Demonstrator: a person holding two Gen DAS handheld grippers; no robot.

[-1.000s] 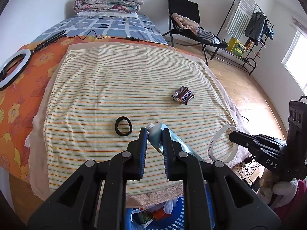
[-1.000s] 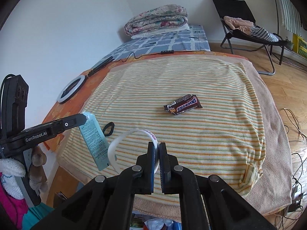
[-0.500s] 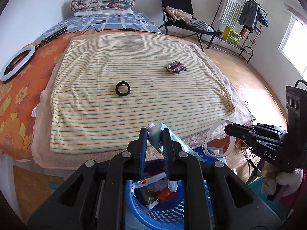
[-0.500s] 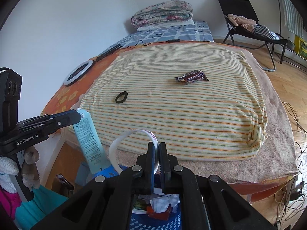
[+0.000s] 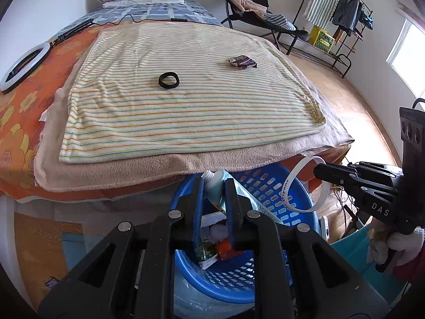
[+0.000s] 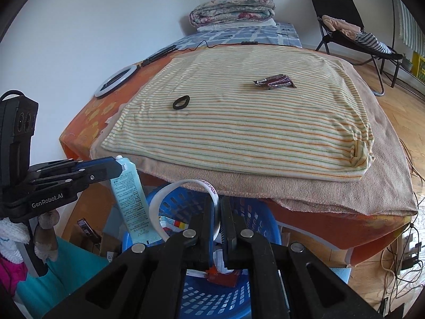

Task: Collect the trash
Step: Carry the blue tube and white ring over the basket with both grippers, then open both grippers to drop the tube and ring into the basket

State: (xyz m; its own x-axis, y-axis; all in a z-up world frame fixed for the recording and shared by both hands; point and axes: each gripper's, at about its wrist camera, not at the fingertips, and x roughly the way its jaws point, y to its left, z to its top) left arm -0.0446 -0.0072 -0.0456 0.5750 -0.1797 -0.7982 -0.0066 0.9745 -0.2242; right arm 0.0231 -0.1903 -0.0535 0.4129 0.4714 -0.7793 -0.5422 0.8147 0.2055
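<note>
My left gripper [image 5: 214,186] is shut on a light-blue tube [image 5: 216,184] and holds it over the blue basket [image 5: 300,204]; the tube also shows in the right wrist view [image 6: 130,199]. My right gripper [image 6: 217,204] is shut on a white wristband [image 6: 164,199] above the same basket [image 6: 247,207]; the band also shows in the left wrist view [image 5: 292,186]. A Snickers wrapper [image 6: 276,82] and a black hair tie [image 6: 181,102] lie on the striped towel [image 6: 239,127].
The basket holds several pieces of trash [image 5: 212,247]. A ring light [image 5: 24,66] lies on the orange sheet at the left. A folding chair [image 6: 345,26] and a clothes rack [image 5: 340,13] stand on the wooden floor at the right. Cables [image 6: 403,252] lie by the bed corner.
Both grippers have pulled back off the bed and lowered, carrying the tube and the wristband over the blue basket, which now fills the lower part of both views.
</note>
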